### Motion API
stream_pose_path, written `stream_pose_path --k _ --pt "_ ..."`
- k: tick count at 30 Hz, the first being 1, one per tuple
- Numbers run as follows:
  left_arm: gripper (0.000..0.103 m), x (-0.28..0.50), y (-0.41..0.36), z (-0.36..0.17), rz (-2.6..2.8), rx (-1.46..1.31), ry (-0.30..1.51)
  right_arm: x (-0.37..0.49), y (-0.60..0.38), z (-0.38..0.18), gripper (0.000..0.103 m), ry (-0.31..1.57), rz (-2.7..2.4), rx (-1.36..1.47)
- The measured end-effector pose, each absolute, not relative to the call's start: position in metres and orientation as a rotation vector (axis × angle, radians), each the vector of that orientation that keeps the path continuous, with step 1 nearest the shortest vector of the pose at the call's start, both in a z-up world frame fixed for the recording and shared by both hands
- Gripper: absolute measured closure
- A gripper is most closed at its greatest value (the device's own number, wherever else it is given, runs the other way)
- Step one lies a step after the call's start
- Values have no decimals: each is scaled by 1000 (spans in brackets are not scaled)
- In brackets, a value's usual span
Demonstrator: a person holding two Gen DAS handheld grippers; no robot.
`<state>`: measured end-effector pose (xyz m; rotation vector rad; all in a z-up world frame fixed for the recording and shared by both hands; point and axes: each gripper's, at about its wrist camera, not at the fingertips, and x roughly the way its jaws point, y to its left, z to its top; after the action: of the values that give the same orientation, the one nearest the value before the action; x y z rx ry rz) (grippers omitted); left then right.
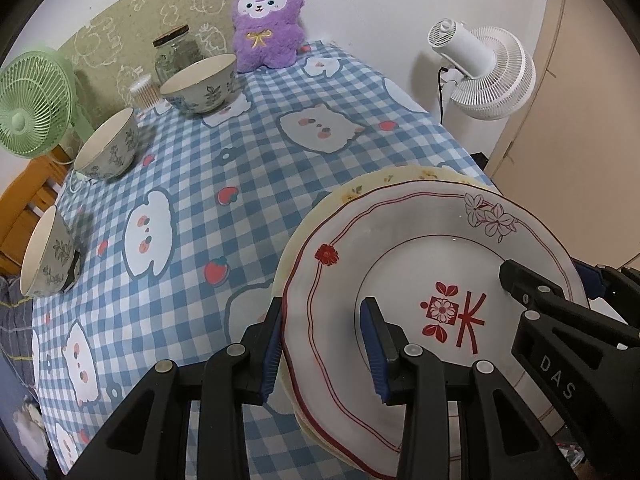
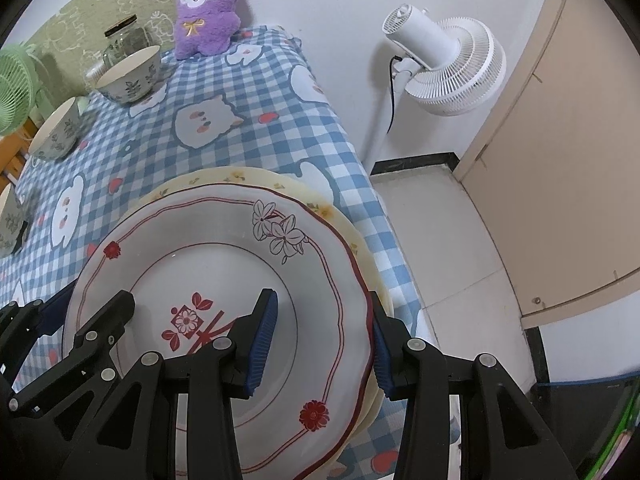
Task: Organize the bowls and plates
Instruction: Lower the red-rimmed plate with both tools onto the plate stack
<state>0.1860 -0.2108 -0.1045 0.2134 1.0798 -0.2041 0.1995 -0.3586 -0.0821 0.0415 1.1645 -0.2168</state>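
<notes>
A white plate with red trim (image 1: 420,220) (image 2: 200,232) lies on top of a cream plate with yellow flowers (image 1: 400,178) (image 2: 224,178). My left gripper (image 1: 322,308) is shut on the stack's left rim, one finger under it and one on top. On the stack's right rim my right gripper (image 2: 320,298) is shut the same way. The stack is over the near right corner of the checked tablecloth (image 1: 240,160); whether it touches the cloth I cannot tell. Three leaf-patterned bowls (image 1: 200,84) (image 1: 108,146) (image 1: 46,258) stand upright along the table's left side.
A purple plush toy (image 1: 266,20), a glass jar (image 1: 174,54) and a small toothpick holder (image 1: 144,94) stand at the table's far edge. A green fan (image 1: 34,104) is at the far left. A white fan (image 2: 444,68) stands on the floor right of the table.
</notes>
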Motion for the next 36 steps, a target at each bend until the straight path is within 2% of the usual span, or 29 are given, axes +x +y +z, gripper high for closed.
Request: stream_pose_path --k 16,30,34,36 --pt "65 184 -215 -106 -173 240 1040 202 -355 -83 57 1149 -254 26" --pt "60 179 -221 -110 -176 277 1023 203 -353 -83 54 1153 -277 6" --pt "58 180 -219 -108 -188 257 1028 204 -353 -84 47 1159 -267 47" --pt "55 180 -219 -108 -198 246 1031 205 -354 -84 38 1171 -244 79"
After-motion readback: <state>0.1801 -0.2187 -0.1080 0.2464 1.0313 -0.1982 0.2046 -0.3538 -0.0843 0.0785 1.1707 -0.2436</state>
